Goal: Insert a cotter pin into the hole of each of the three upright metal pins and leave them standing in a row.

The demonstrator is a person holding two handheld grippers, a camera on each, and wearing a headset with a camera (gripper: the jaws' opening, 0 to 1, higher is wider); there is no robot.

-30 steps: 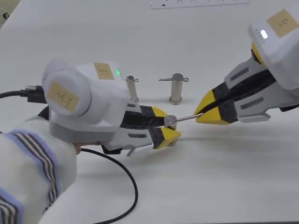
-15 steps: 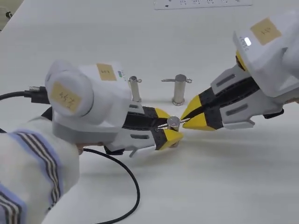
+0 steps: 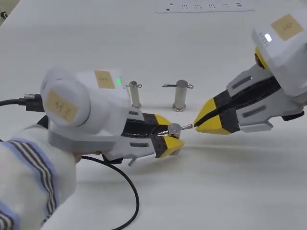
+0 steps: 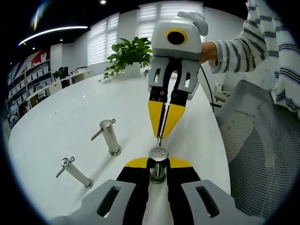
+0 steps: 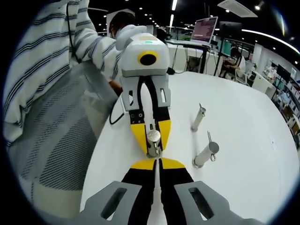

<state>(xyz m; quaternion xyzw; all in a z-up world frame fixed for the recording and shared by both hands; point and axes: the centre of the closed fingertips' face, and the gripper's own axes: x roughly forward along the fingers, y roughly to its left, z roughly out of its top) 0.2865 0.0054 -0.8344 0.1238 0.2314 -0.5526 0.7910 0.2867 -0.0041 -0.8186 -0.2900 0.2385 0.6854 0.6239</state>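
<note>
My left gripper (image 3: 173, 132) is shut on a short upright metal pin (image 3: 174, 128) standing on the white table (image 3: 225, 187). My right gripper (image 3: 197, 122) is shut on a thin cotter pin (image 3: 186, 127), whose far end meets the pin's head. In the left gripper view the pin (image 4: 158, 153) stands between my left gripper's (image 4: 158, 165) jaws, with the right gripper (image 4: 161, 132) pointing down at it. The right gripper view shows my right gripper (image 5: 157, 163) just short of the pin (image 5: 153, 138). Behind stand two metal pins (image 3: 135, 93) (image 3: 181, 95), each with a cotter pin through it.
A black cable (image 3: 125, 184) loops over the table from the left gripper's back. A white power strip (image 3: 206, 5) lies at the far edge. A mesh chair (image 4: 255, 154) and a potted plant (image 4: 127, 51) stand beyond the table.
The right gripper came in toward the held pin with the cotter pin, so less of the cotter pin shows between them than a second ago. The left gripper held still.
</note>
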